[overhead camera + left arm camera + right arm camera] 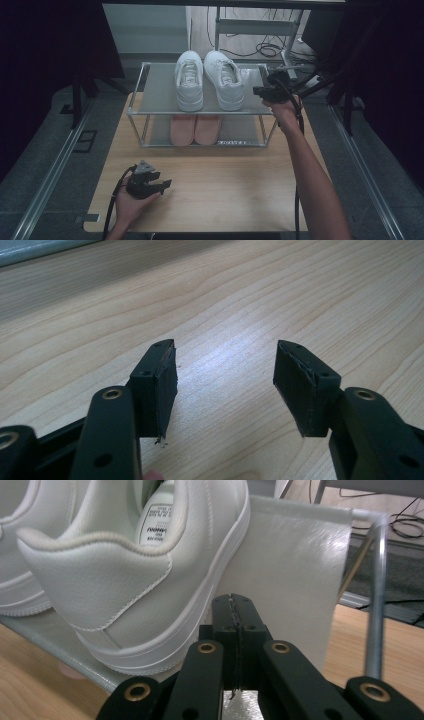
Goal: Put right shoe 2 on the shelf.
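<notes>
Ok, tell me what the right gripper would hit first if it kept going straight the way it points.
Probably the right white sneaker: the shut right gripper points along the rack's top shelf at the sneaker's outer sole edge. Depth is unclear, so it might graze the shelf fabric first.

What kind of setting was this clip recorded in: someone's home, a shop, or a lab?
Most likely a lab or recording studio, not a home: a bare pale wooden table holds a small metal-framed two-tier shoe rack, dark curtains hang around it, and loose black cables lie on the floor behind.

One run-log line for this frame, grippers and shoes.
left gripper: open, over table | right gripper: shut, empty, beside right white sneaker on rack top shelf | pink shoes: lower shelf
</notes>
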### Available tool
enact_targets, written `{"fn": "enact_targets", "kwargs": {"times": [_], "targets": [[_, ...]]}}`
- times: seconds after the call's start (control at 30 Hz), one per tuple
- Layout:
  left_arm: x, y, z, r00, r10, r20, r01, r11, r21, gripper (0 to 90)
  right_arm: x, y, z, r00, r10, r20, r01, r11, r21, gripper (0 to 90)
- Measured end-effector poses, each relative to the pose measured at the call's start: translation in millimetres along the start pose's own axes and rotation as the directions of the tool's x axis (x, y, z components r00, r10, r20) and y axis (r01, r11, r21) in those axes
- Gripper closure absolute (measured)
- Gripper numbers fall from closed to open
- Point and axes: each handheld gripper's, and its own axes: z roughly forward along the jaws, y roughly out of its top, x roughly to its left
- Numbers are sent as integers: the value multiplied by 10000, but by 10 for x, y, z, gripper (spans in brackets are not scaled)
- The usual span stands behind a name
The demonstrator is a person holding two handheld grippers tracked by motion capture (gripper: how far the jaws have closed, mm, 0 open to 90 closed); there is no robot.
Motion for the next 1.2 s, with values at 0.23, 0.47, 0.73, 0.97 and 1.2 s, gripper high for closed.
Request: {"fn": "enact_targets", "kwargs": {"times": [0.23, 0.47, 0.73, 0.97, 1.2], "targets": [[-7, -4, -10, 10000, 14, 32, -14, 10000, -2, 430, 87, -64, 180, 10000, -25, -9, 25, 9998, 182, 894], [14, -29, -34, 10000, -10, 12, 10, 10000, -38, 430, 179, -108, 311, 9987, -399, 317, 386, 9985, 378, 894], [9, -43, -77, 9999, -129, -71, 128, 9998, -122, 431, 214, -127, 327, 9969, -526, 584, 494, 9973, 538, 896], [21, -47, -69, 9999, -52, -93, 51, 10000, -71, 431, 357, -122, 323, 9969, -785, 100, 778, 9953, 579, 896], [30, -47, -86, 9999, -93, -115, 91, 9999, -140, 431, 512, -117, 322, 9954, -956, -61, 958, 9942, 485, 896]]}}
